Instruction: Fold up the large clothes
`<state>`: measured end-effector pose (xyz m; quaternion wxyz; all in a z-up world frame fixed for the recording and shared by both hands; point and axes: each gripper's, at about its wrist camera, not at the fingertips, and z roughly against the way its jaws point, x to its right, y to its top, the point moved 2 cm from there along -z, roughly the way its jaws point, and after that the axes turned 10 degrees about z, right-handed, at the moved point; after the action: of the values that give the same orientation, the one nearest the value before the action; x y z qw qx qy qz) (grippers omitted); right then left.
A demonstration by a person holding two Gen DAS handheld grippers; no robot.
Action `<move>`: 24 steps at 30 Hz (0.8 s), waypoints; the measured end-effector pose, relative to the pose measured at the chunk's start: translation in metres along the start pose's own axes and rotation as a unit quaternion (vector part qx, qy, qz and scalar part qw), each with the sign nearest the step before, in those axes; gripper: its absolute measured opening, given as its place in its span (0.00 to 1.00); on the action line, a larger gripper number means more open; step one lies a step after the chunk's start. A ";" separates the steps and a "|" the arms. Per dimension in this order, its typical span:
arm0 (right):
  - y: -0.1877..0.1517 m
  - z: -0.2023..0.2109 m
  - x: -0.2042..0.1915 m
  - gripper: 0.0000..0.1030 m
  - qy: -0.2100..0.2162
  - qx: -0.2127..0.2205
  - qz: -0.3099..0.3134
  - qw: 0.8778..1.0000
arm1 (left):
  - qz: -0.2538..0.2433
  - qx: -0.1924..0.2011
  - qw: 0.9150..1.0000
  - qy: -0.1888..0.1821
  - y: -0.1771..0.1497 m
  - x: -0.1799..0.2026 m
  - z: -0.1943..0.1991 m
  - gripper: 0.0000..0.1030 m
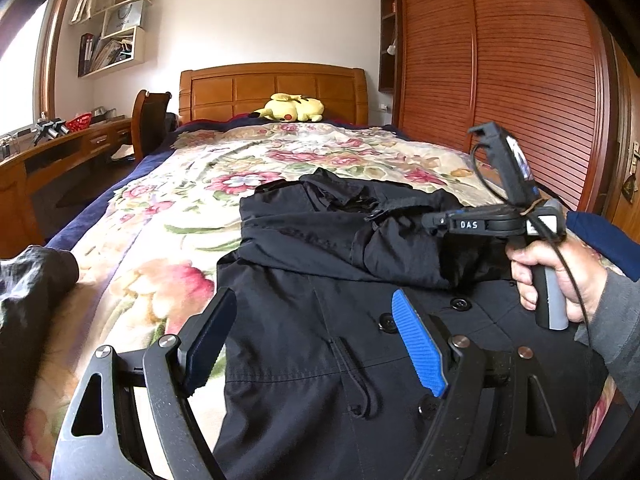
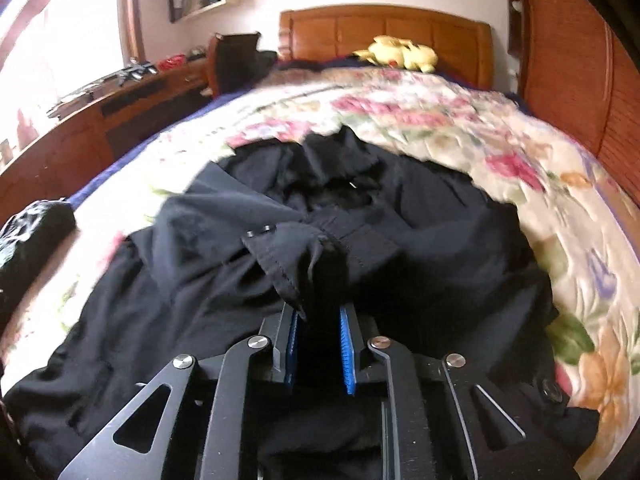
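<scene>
A large black coat (image 1: 312, 312) with buttons lies spread on the floral bedspread (image 1: 168, 216). My left gripper (image 1: 316, 336) is open and empty, hovering over the coat's front. My right gripper (image 2: 318, 344) is shut on a sleeve cuff (image 2: 296, 256) of the coat and holds it folded over the coat's chest. In the left wrist view the right gripper (image 1: 436, 222) is seen from the side, held in a hand above the coat's right shoulder. The coat fills the right wrist view (image 2: 420, 240), which is blurred.
A yellow plush toy (image 1: 290, 108) lies at the wooden headboard (image 1: 272, 88). A dark bundle (image 1: 28, 284) sits at the bed's left edge. A desk (image 1: 60, 156) and chair (image 1: 150, 124) stand at left, a slatted wardrobe (image 1: 500, 60) at right.
</scene>
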<state>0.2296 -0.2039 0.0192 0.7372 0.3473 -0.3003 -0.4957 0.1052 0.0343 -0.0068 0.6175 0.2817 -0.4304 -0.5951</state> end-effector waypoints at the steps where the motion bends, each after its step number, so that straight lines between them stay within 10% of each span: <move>1: 0.004 0.005 -0.008 0.15 0.003 0.012 0.010 1.000 | 0.001 0.000 1.000 0.001 0.000 -0.002 0.001 0.78; 8: 0.014 0.039 -0.067 0.14 0.063 0.067 0.050 0.994 | 0.011 0.003 1.000 0.011 0.003 -0.017 0.006 0.78; 19: -0.020 0.026 -0.126 0.15 0.116 0.024 0.068 0.991 | 0.025 0.010 0.999 0.026 0.004 -0.039 0.012 0.78; 24: -0.030 0.027 -0.124 0.32 0.129 -0.002 0.051 0.990 | 0.029 0.011 0.999 0.031 0.003 -0.044 0.014 0.78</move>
<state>0.1518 -0.1013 -0.0021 0.7949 0.3911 -0.2193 -0.4087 0.0983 0.0802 -0.0067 0.6442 0.2942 -0.4257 -0.5632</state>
